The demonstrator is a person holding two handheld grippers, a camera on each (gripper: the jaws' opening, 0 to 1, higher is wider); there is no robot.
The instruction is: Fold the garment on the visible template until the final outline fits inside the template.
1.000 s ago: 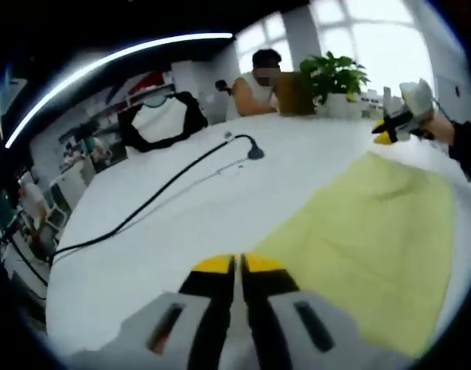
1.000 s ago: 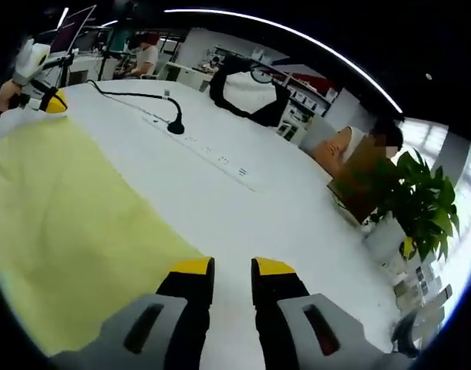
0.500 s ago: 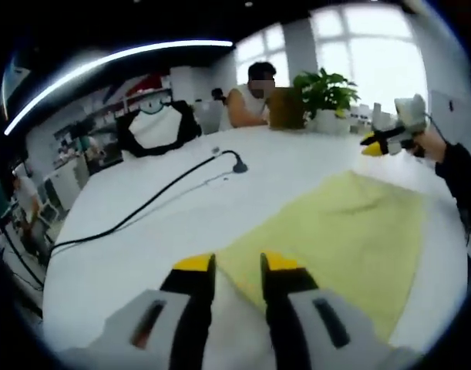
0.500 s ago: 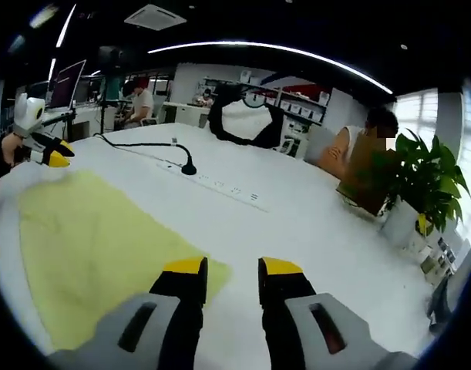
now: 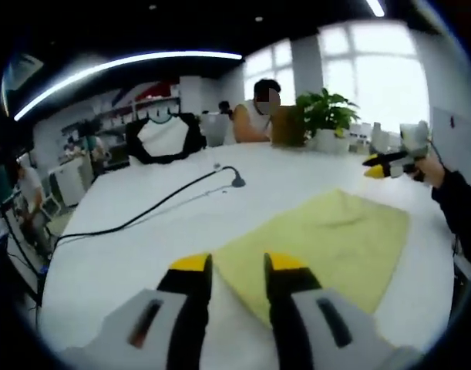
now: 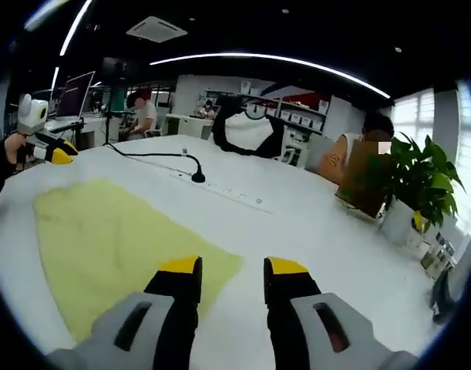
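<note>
Garment (image 5: pixel 328 243): flat on the bench (image 5: pixel 142 254), just ahead of both my hand-held grippers.
Left hand-held gripper (image 5: pixel 230 266): parted, empty, at its near corner.
Right hand-held gripper (image 6: pixel 233 272): parted, empty.
Next: I'd pinch two corners, then fold evenly.

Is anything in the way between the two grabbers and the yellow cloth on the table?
Nothing visible is. The yellow cloth lies flat on the white table, right ahead of the open left gripper and the open right gripper. The black cable lies off to the side, beyond the cloth.
</note>
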